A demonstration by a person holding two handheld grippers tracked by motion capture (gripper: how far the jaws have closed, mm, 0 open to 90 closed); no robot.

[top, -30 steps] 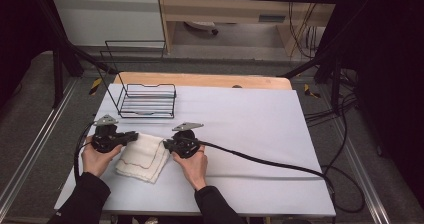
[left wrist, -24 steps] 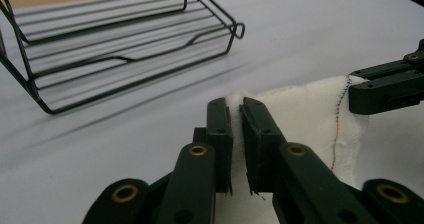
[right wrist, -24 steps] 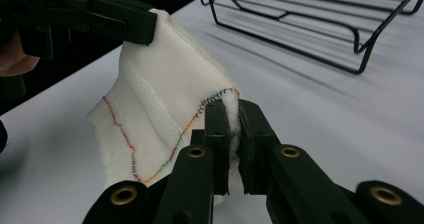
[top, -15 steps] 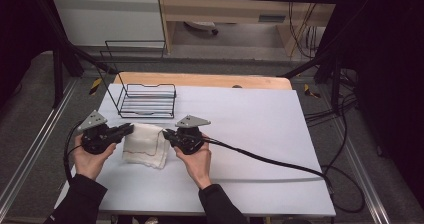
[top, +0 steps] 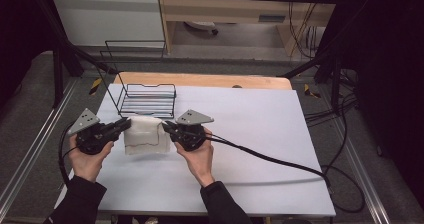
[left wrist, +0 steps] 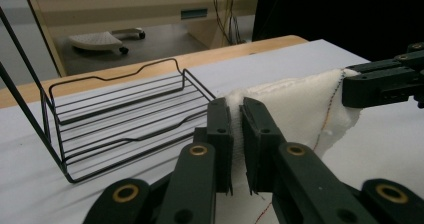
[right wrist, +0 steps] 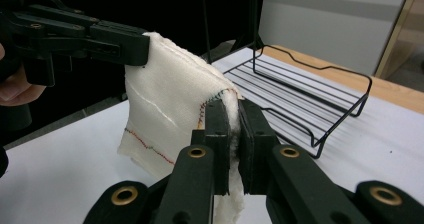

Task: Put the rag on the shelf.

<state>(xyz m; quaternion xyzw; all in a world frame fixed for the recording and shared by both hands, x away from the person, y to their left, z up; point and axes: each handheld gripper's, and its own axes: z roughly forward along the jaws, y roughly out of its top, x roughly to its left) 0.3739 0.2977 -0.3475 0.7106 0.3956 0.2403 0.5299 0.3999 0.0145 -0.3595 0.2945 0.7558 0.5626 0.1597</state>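
Black tongs (top: 122,127) with brass-ringed screws, grey three-cornered top plates, trailing black cables; the person wears dark sleeves (top: 80,203).

The white cloth (top: 145,136) with coloured stitching is hanging stretched just above the table, its top corners pinched on either side, sitting just in front of the wire basket (top: 148,100).

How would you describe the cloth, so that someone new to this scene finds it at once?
Start at the white table and find the black wire basket near its far left corner. Just in front of it, the left gripper and right gripper hold up a cloth between them. It is the one soft thing there: off-white, with thin coloured stitching.
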